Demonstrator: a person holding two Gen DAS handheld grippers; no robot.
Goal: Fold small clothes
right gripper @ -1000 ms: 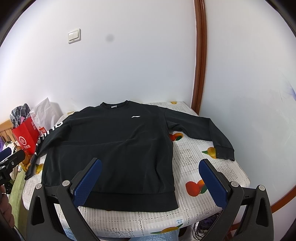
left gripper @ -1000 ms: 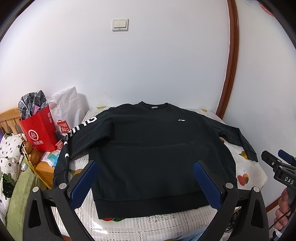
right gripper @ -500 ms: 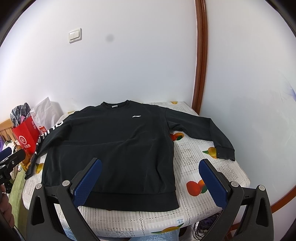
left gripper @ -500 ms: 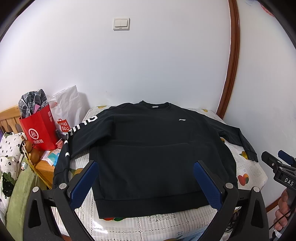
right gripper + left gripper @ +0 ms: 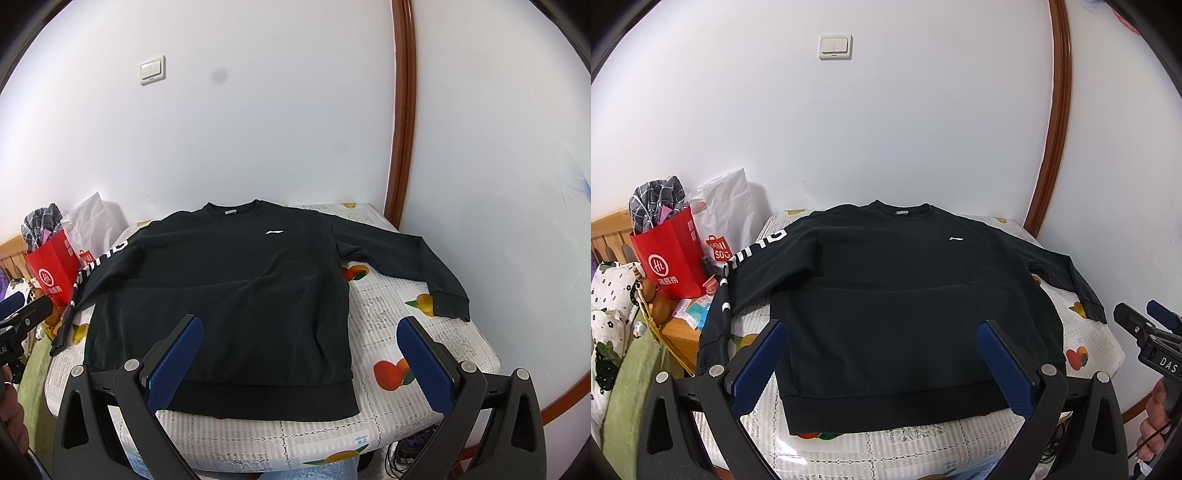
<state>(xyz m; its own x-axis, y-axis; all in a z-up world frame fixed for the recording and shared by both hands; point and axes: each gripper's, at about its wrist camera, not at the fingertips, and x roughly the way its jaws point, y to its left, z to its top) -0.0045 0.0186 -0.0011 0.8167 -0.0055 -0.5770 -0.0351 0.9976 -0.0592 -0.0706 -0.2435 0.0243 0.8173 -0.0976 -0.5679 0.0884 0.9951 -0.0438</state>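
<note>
A black long-sleeved sweatshirt (image 5: 894, 295) (image 5: 236, 288) lies flat, front up, on a small table with a fruit-print cloth (image 5: 1082, 354) (image 5: 391, 332). Both sleeves are spread out; the left one with white lettering hangs over the table's left edge. My left gripper (image 5: 882, 350) is open, held above the hem near the front edge, with nothing between its blue pads. My right gripper (image 5: 301, 350) is open too, above the hem's right corner, and holds nothing. Each gripper shows at the edge of the other's view.
A red paper bag (image 5: 670, 258) and a white shopping bag (image 5: 724, 218) stand on a wooden stand left of the table. White walls close the back and right, with a brown door frame (image 5: 400, 110). A person's hand (image 5: 1154, 421) holds the right gripper.
Both views have shifted very slightly; the sweatshirt lies unmoved and both grippers stay open.
</note>
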